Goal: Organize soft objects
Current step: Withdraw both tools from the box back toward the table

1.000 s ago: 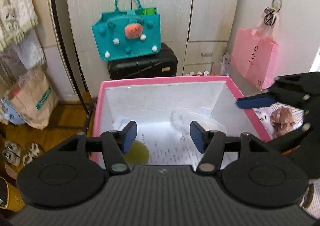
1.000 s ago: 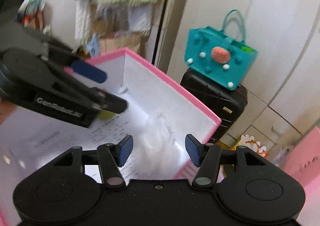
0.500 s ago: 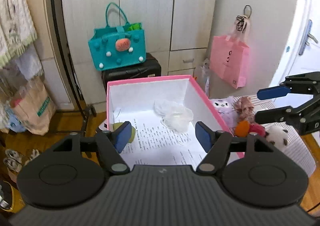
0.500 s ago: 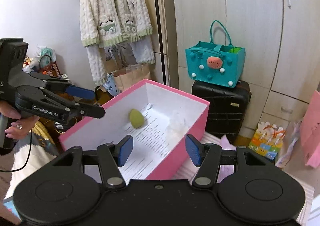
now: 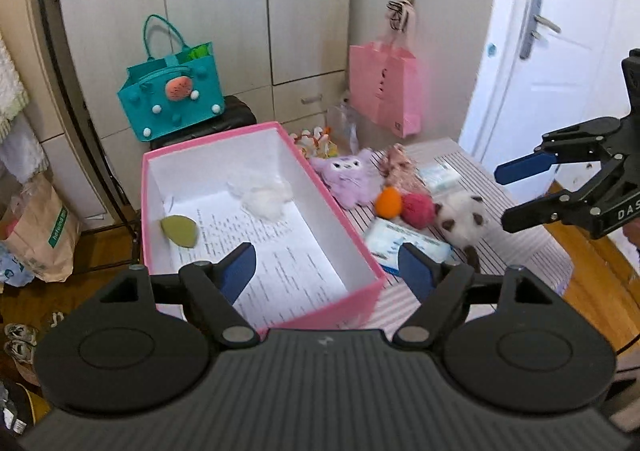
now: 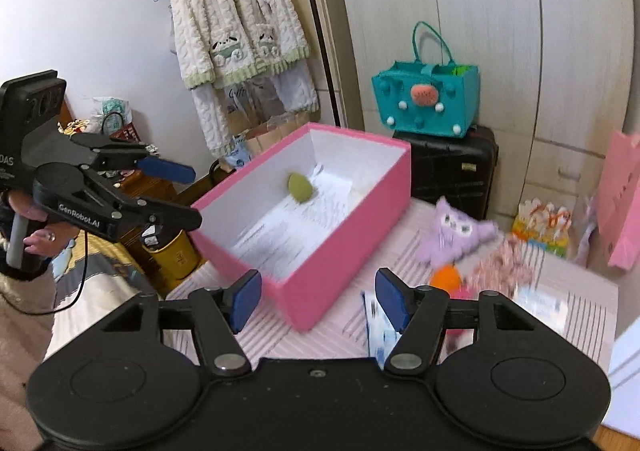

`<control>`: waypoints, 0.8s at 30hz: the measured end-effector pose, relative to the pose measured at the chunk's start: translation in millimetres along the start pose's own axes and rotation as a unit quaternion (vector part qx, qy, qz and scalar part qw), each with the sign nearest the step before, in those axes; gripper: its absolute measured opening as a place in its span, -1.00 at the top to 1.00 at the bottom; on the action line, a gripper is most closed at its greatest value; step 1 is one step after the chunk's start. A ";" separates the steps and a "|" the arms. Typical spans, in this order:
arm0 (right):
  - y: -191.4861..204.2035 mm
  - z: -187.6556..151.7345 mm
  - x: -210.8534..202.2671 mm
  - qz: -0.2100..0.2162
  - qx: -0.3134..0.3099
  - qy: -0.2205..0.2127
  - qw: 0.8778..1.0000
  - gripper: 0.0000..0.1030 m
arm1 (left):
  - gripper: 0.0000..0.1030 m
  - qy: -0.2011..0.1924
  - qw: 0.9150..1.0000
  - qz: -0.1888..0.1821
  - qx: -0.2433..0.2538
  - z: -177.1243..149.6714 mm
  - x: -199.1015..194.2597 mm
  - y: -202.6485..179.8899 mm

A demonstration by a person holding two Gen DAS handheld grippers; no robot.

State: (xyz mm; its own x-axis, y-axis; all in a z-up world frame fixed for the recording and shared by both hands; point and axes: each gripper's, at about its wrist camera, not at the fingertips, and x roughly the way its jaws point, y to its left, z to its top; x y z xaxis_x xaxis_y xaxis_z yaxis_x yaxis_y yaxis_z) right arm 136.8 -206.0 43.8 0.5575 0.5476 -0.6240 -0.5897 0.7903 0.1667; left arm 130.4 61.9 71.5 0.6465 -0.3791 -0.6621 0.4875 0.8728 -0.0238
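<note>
A pink box [image 5: 332, 189] [image 6: 348, 219] with white inside stands on a striped table [image 5: 512, 247]. Inside it lie a green sponge [image 5: 180, 231] [image 6: 301, 187] and a white fluffy wad [image 5: 264, 195]. Right of the box lie a purple plush [image 5: 346, 177] [image 6: 460, 235], an orange ball [image 5: 389, 202] [image 6: 447, 278], a red ball [image 5: 418, 209], a white and brown plush [image 5: 462, 217], a pinkish scrunchie [image 5: 400, 167] and tissue packs [image 5: 404, 245]. My left gripper [image 5: 326, 271] is open and empty above the box's near end. My right gripper [image 6: 318, 299] is open and empty, above the table beside the box.
A teal felt bag [image 5: 172, 95] [image 6: 428, 99] sits on a black suitcase [image 6: 452, 167] by the cupboards. A pink paper bag [image 5: 384, 87] hangs on the wall. A cardigan [image 6: 236, 31] hangs on a rack. A brown paper bag [image 5: 40, 235] is on the floor at left.
Both grippers have pulled up and back from inside the box. The box and the toys beside it now show whole. Both stay open and empty.
</note>
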 end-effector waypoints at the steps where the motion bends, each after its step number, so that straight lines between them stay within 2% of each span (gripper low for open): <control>1: 0.1 -5.7 -4.6 -0.001 0.002 0.003 1.000 -0.33 | -0.51 0.001 1.000 0.001 0.002 -2.2 -1.7 -5.1; 5: 3.1 -28.2 -21.9 -0.007 -0.003 0.012 1.000 -0.42 | -0.52 0.012 1.000 -0.018 0.009 -10.3 -7.6 -24.2; 7: 6.1 -38.1 -29.3 -0.014 -0.014 0.014 1.000 -0.56 | -0.57 0.012 0.999 -0.027 0.022 -14.9 -11.7 -34.8; 11: 7.9 -59.8 -41.7 -0.037 -0.017 0.021 0.999 -0.61 | -0.67 -0.001 0.999 -0.026 0.045 -23.0 -19.5 -56.4; 17: 8.9 -87.6 -52.2 -0.054 -0.016 0.030 0.998 -0.71 | -0.78 0.010 0.996 -0.046 0.073 -33.8 -20.8 -84.0; 20: 5.8 -101.0 -53.2 -0.064 -0.009 0.033 0.997 -0.89 | -0.78 0.015 0.994 -0.048 0.095 -41.5 -18.6 -97.9; 24: -1.1 -113.9 -51.0 -0.083 -0.006 0.035 0.996 -0.89 | -0.81 0.013 0.992 -0.050 0.115 -48.4 -16.4 -111.3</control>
State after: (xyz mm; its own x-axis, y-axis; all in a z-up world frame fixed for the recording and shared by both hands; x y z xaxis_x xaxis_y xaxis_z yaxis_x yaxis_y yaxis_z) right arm 42.4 -266.1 -11.5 0.6063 0.3884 -0.6939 -0.4998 0.8648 0.0474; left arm 37.2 -14.2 48.8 0.5744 -0.4493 -0.6842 0.6712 0.7370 0.0795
